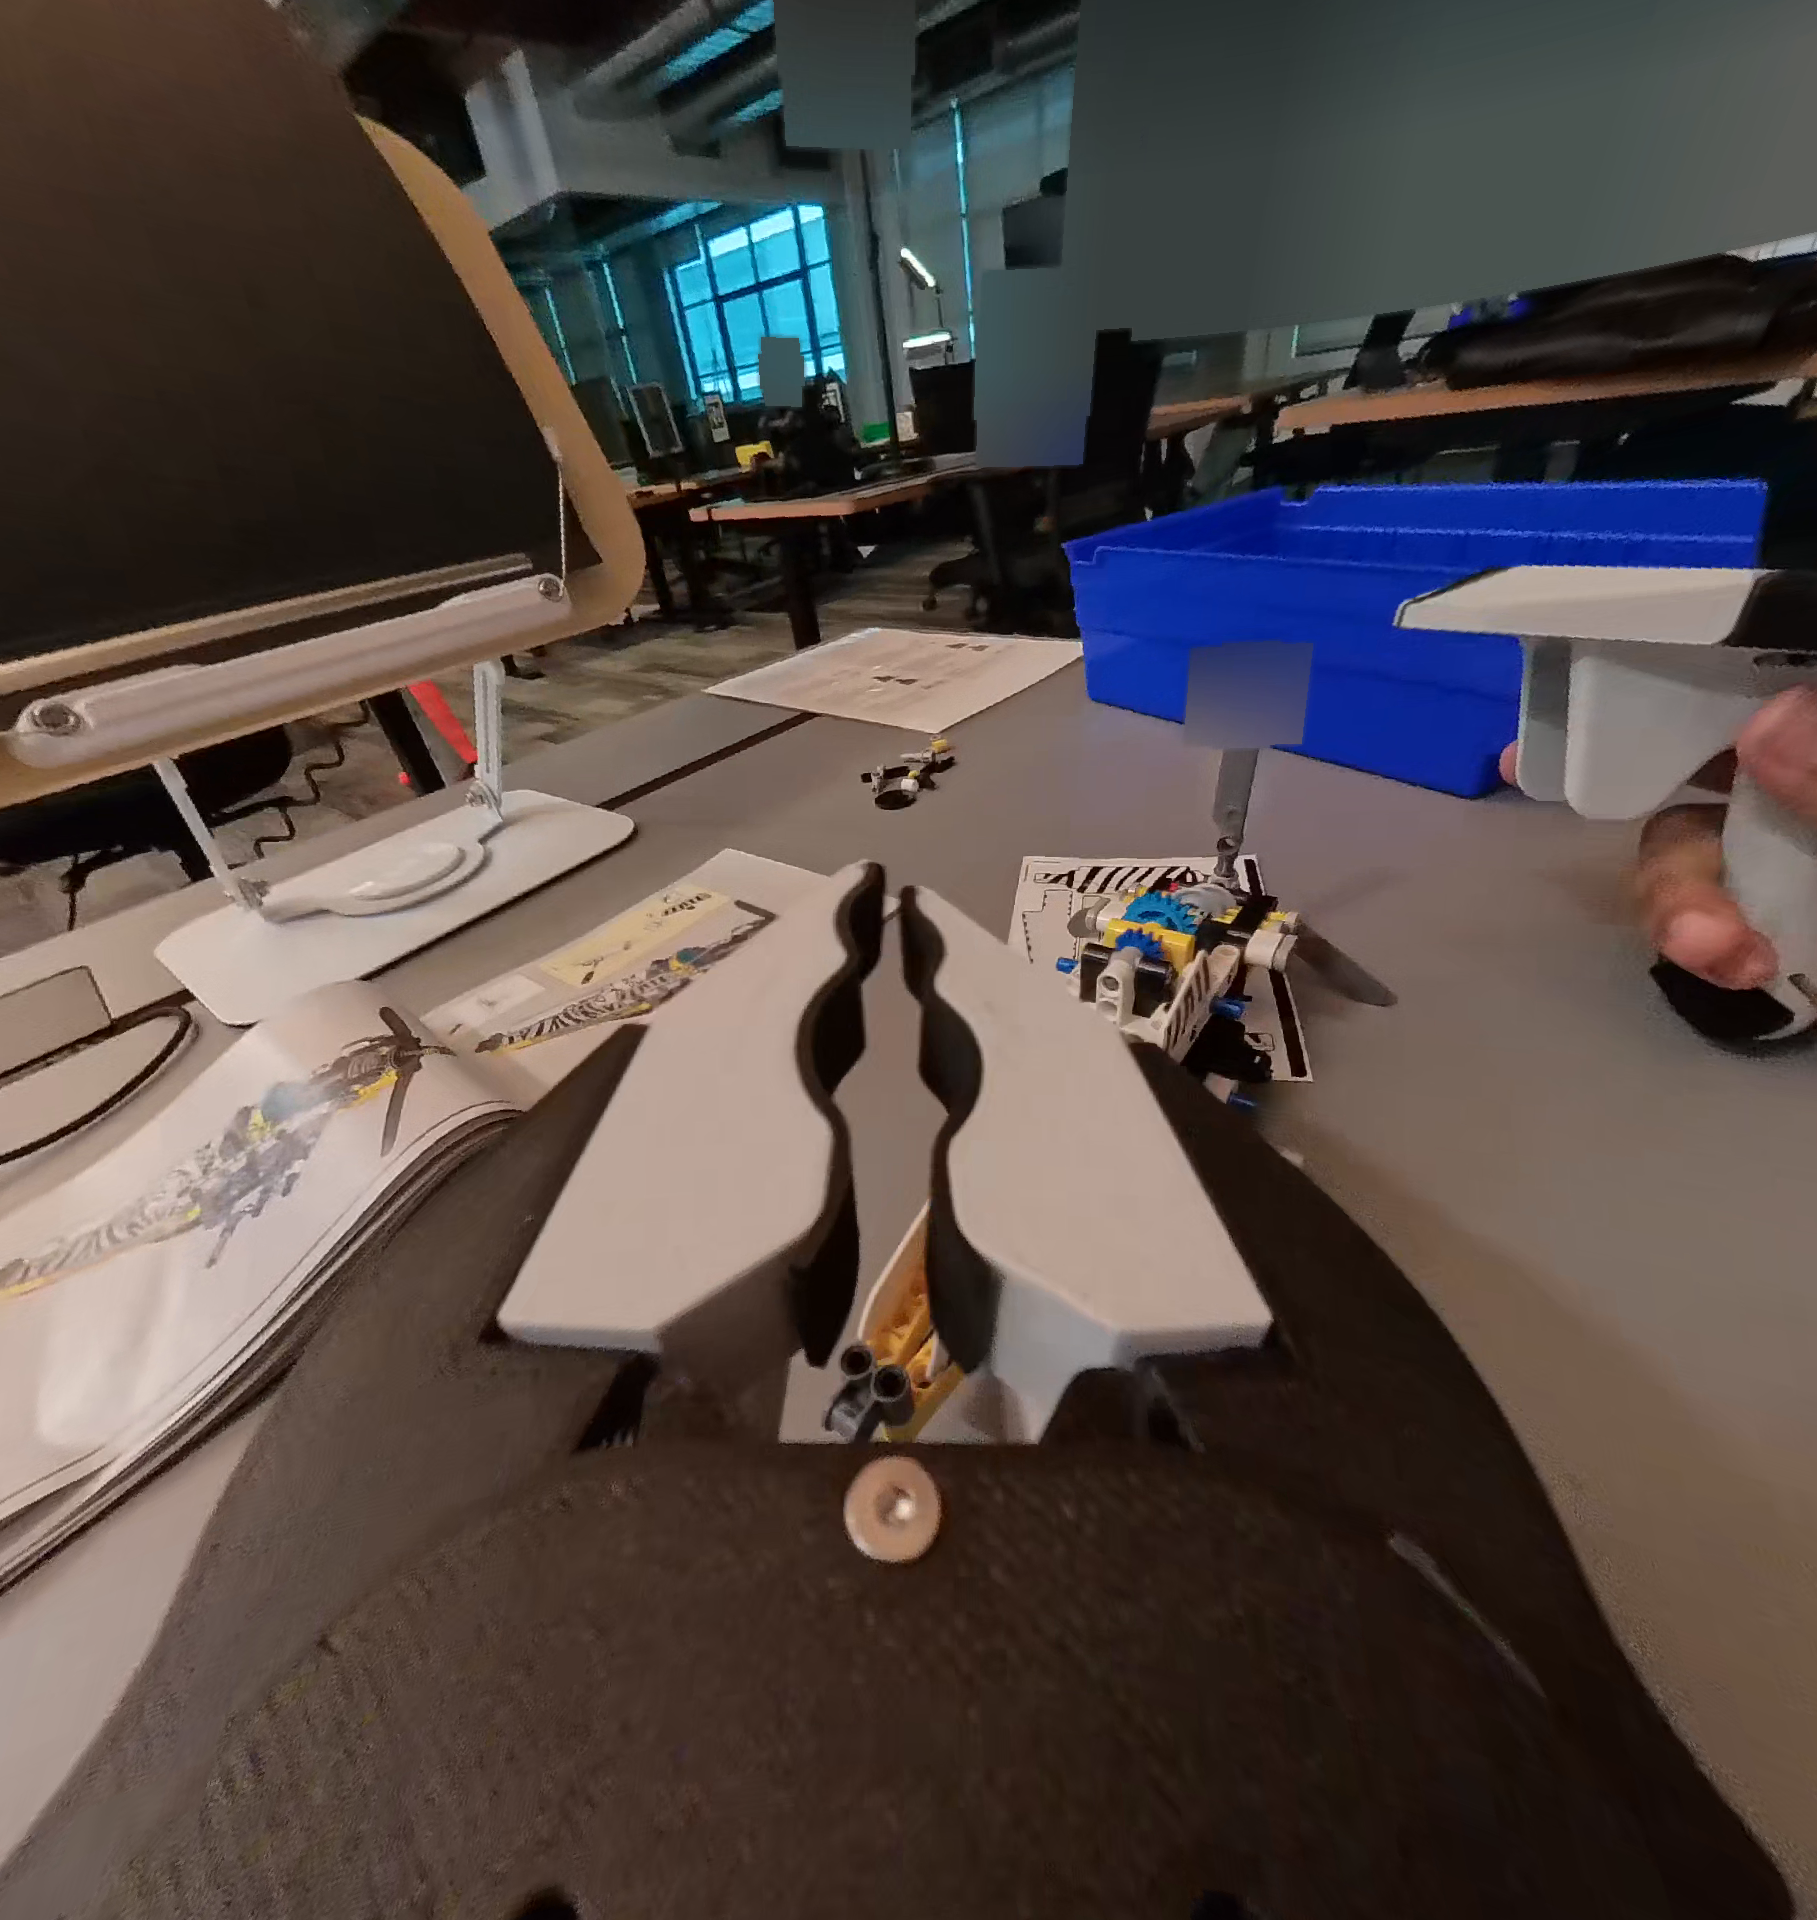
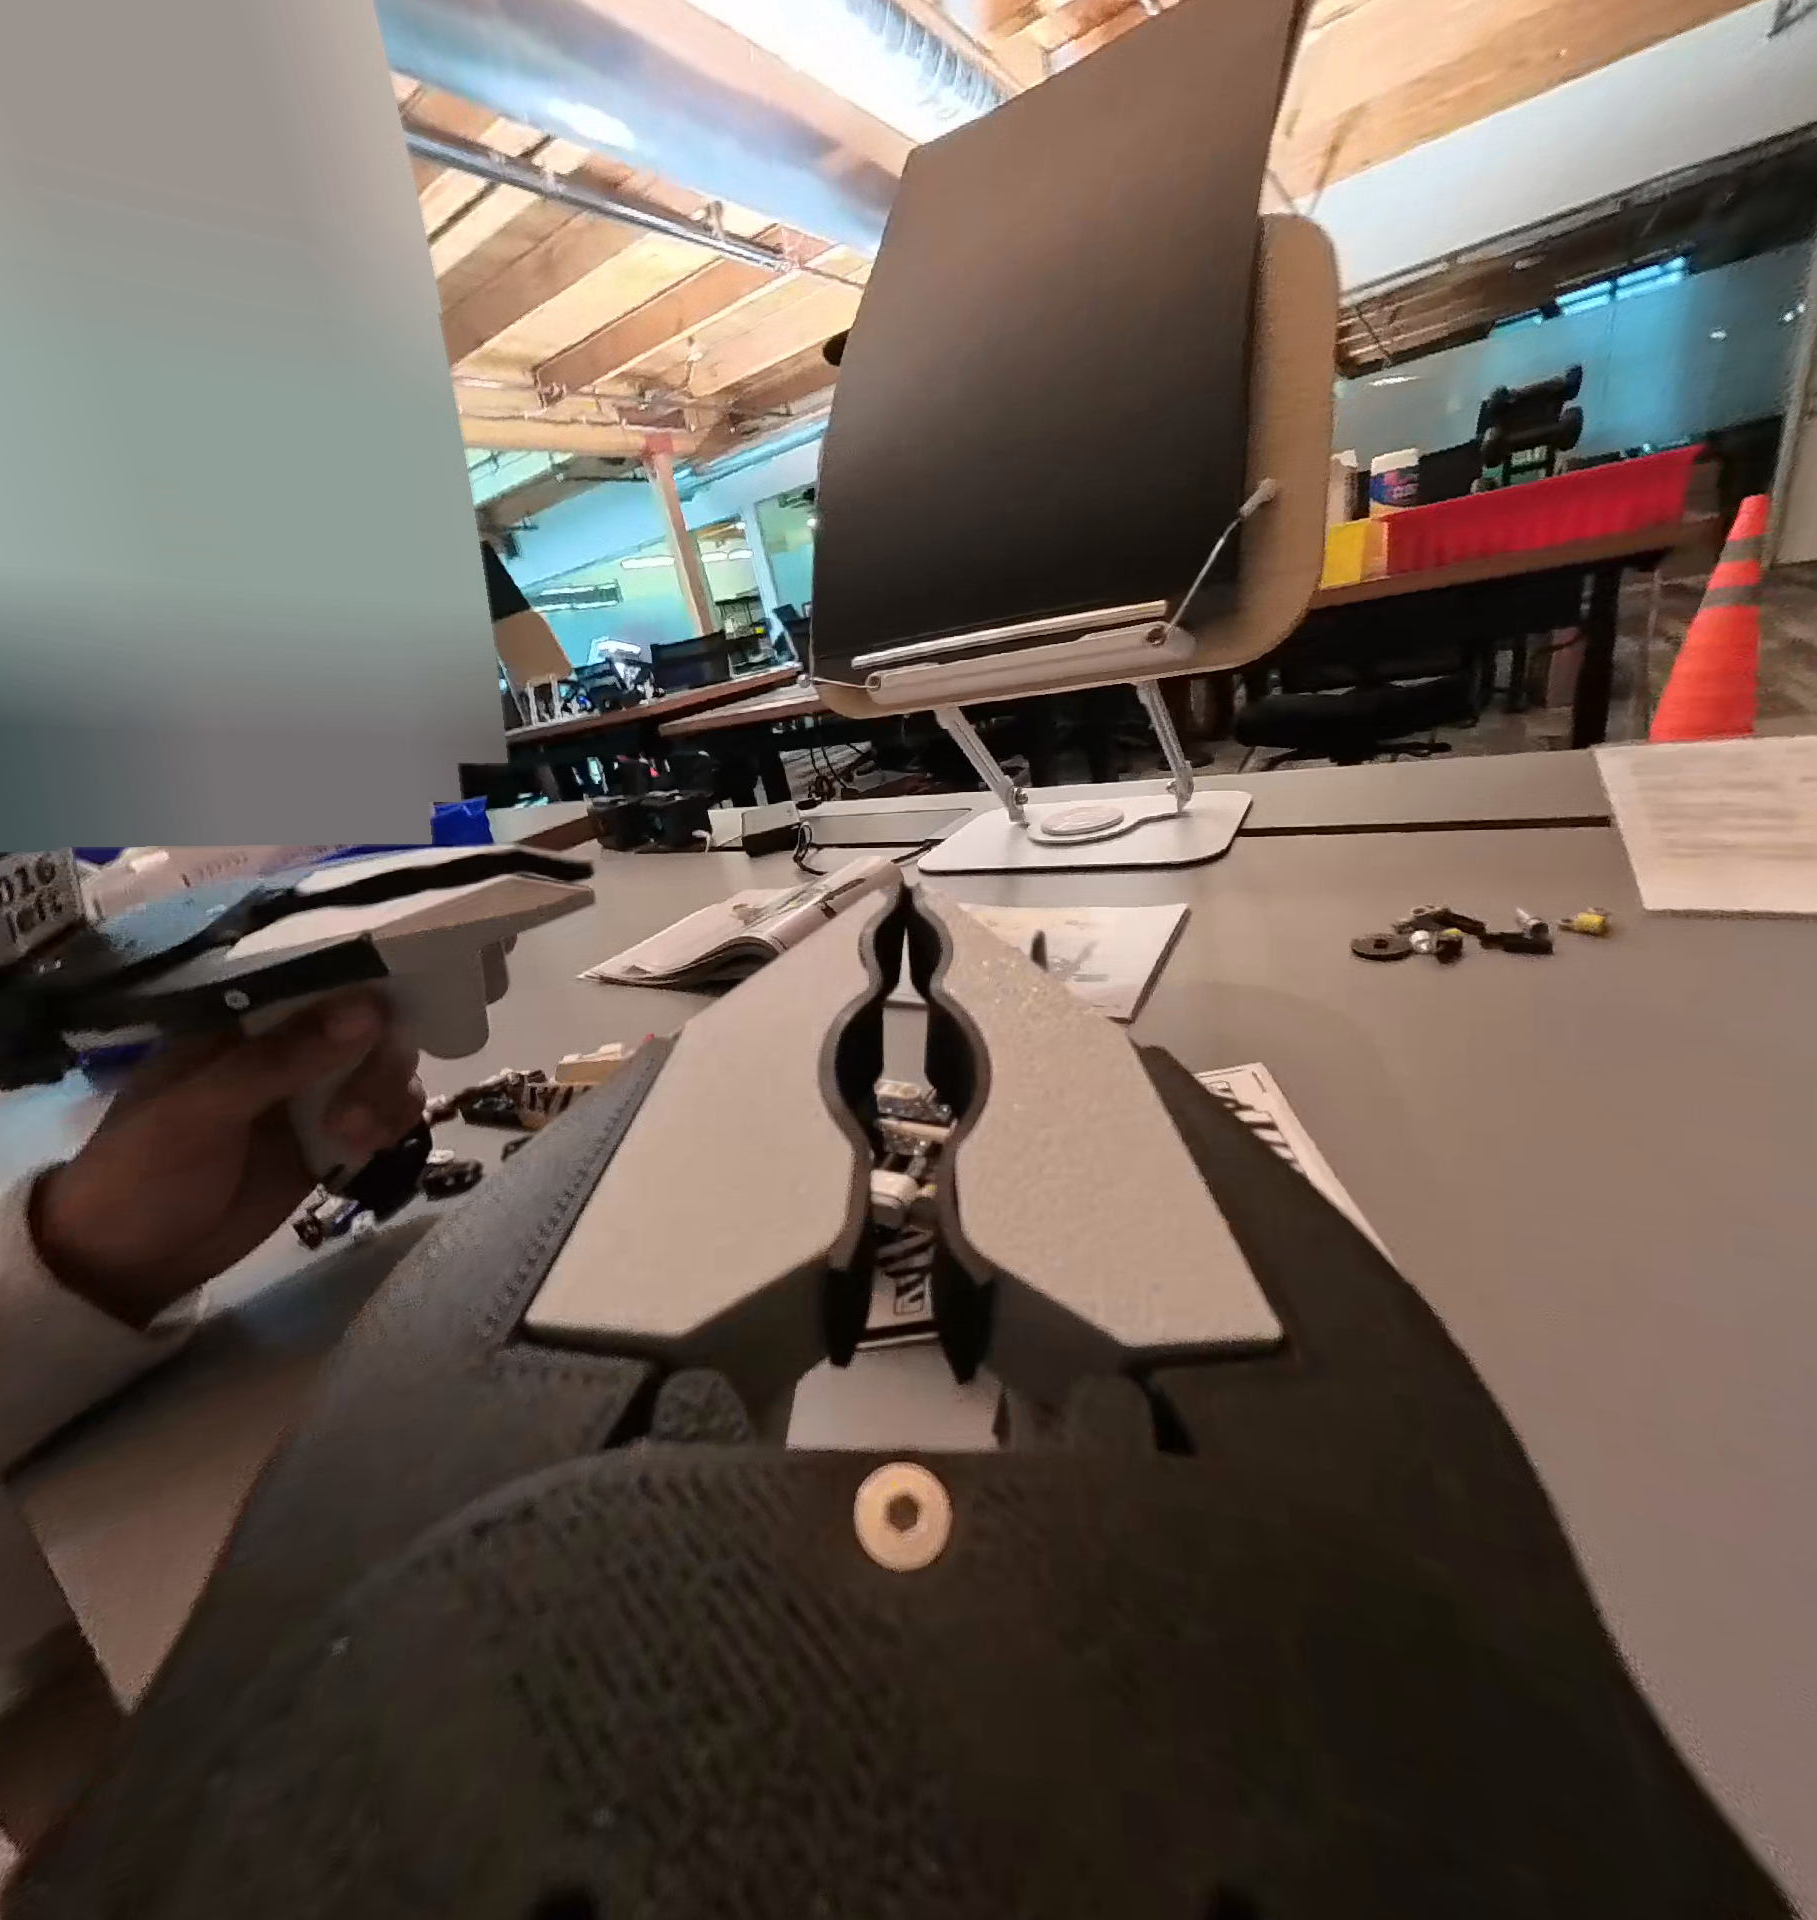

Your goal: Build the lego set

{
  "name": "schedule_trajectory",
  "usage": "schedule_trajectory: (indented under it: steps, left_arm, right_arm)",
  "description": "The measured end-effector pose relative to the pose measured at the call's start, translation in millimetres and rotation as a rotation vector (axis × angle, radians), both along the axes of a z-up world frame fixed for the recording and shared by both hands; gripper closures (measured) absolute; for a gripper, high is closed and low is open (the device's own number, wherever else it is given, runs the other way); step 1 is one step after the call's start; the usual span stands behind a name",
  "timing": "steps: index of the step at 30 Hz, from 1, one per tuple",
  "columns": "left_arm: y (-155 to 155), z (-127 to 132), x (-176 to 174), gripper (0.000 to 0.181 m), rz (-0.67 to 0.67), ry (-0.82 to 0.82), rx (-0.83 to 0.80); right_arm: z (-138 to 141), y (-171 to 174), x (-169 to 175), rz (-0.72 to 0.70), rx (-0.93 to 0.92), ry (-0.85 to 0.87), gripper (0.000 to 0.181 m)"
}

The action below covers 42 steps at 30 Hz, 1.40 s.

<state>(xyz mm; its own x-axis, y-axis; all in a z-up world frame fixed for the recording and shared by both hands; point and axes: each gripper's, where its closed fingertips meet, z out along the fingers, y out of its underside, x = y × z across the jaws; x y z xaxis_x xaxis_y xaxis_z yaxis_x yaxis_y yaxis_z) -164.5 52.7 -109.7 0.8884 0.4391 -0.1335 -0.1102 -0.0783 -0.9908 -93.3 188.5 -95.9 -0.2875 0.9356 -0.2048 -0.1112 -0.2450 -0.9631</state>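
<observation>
The part-built lego model (image 1: 1179,951), yellow, black and white with blue gears and grey blades, lies on a striped sticker sheet (image 1: 1268,1029). My left gripper (image 1: 888,896) is shut, above the table, left of the model. A white and yellow lego piece (image 1: 899,1335) shows through the gap near its finger bases; I cannot tell if it is gripped. My right gripper (image 2: 904,906) is shut above the model (image 2: 902,1179), which shows through its finger gap. A hand holds each gripper: the right one (image 1: 1408,615) and the left one (image 2: 571,878) each show in the other's view.
An open instruction booklet (image 1: 218,1195) lies at left beside a tablet on a stand (image 1: 395,883). A blue bin (image 1: 1330,613) stands behind the model. Small loose parts (image 1: 909,774) and a paper sheet (image 1: 899,675) lie farther back. More loose pieces (image 2: 514,1101) lie under the left gripper. One gripper's finger ends stand about 15 centimeters off the other's.
</observation>
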Motion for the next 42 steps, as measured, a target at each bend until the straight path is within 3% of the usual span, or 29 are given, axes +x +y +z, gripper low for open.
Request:
schedule_trajectory:
  steps: [4, 9, 14, 22, 28, 34, 38, 42]
  left_arm:
    - [-9, 8, -9, 0.181, 0.059, -0.003, 0.06]
    - [-16, 12, -14, 0.181, 0.108, 0.024, 0.098]
    - [-22, 14, -17, 0.181, 0.137, 0.021, 0.109]
    - [-30, 22, -21, 0.181, 0.13, -0.139, 0.232]
    - [-41, 37, -12, 0.181, 0.132, 0.072, 0.333]
    - [-43, 39, -15, 0.181, 0.1, -0.075, 0.432]
    - [-40, 28, -21, 0.181, 0.113, -0.206, 0.382]
    - [-40, 27, -24, 0.181, 0.153, -0.186, 0.364]
  right_arm:
    - [-18, -3, -7, 0.0, 0.062, -0.119, 0.181]
    - [-17, -7, -6, -0.039, 0.157, -0.099, 0.181]
    - [-22, -23, -7, 0.012, 0.234, -0.113, 0.181]
    - [-32, -36, -11, 0.011, 0.366, -0.145, 0.181]
    - [-36, -55, -10, 0.101, 0.426, -0.132, 0.181]
    - [-41, -65, -8, 0.15, 0.479, -0.136, 0.181]
    - [-39, -68, -5, 0.187, 0.464, -0.123, 0.181]
    - [-37, -65, -5, 0.195, 0.422, -0.124, 0.181]
